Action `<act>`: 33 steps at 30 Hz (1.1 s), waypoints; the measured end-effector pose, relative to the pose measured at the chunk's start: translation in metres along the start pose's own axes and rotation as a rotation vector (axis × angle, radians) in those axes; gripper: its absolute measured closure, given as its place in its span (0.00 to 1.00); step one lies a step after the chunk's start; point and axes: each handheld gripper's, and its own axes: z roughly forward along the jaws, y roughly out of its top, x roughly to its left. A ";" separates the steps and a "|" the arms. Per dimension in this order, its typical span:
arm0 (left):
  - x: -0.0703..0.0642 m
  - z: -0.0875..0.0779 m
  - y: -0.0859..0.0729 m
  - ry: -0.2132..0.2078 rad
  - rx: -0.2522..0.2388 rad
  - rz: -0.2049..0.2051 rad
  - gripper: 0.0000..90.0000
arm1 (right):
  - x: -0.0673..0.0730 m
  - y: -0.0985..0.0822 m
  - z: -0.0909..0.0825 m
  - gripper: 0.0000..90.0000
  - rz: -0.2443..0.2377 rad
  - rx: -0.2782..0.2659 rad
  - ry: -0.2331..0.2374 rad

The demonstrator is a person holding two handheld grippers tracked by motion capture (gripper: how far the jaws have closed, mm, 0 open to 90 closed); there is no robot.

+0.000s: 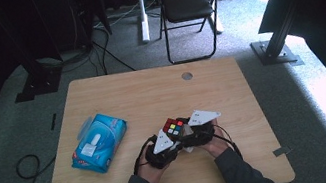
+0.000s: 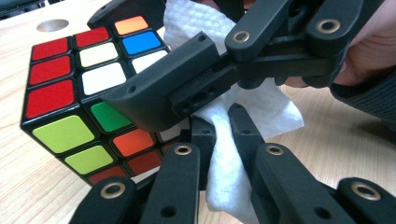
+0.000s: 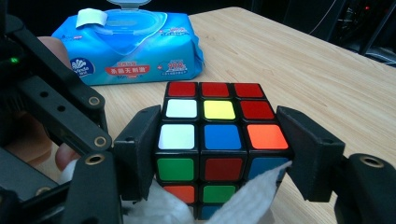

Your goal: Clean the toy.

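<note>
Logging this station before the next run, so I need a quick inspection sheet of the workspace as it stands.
Surface: light wooden table, round hole near the far edge.
Job's things: multicoloured puzzle cube; white paper wipe.
Clutter: blue wet-wipe pack, lid flipped open.
Grippers: right gripper shut on the cube's sides; left gripper shut on the wipe, beside the cube.
Cables: black cable looped on the floor, left.
Surroundings: black folding chair, grey carpet.

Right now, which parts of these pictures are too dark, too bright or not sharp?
High view: the room's edges go black, the floor at right burns white. Left gripper view: the cube is sharp, the nearest jaw links soften. Right gripper view: the cube is crisp, the wipes pack slightly soft.
</note>
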 end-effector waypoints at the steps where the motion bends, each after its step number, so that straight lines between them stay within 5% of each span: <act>1: 0.000 0.000 0.000 0.000 0.002 0.000 0.93 | 0.000 0.000 0.000 0.38 0.000 0.000 0.000; 20: -0.001 0.012 -0.009 0.008 0.070 0.009 0.93 | -0.004 0.002 -0.005 0.38 0.012 -0.014 -0.010; 33: -0.003 0.007 -0.004 0.002 0.053 0.031 0.93 | -0.009 -0.001 -0.006 0.38 0.024 -0.010 -0.036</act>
